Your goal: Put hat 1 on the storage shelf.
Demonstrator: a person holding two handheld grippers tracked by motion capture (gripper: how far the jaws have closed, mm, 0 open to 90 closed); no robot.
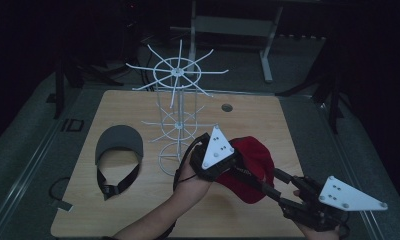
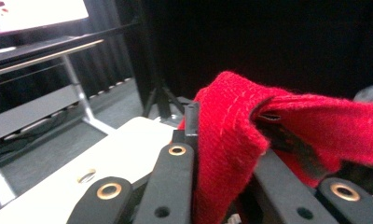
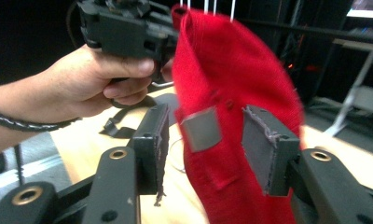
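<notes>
A red cloth cap hangs over the right part of the table. My left gripper is shut on its edge; in the left gripper view the red fabric is pinched between the black jaws of that gripper. My right gripper reaches in from the lower right. Its jaws stand open on either side of the cap, and the left pad is clear of the cloth. The hand holding the left gripper is at the upper left of the right gripper view.
A grey visor cap with a black strap lies on the left of the wooden table. A tall white wire rack with radiating hooks stands at the table's middle. Behind it is a small round hole.
</notes>
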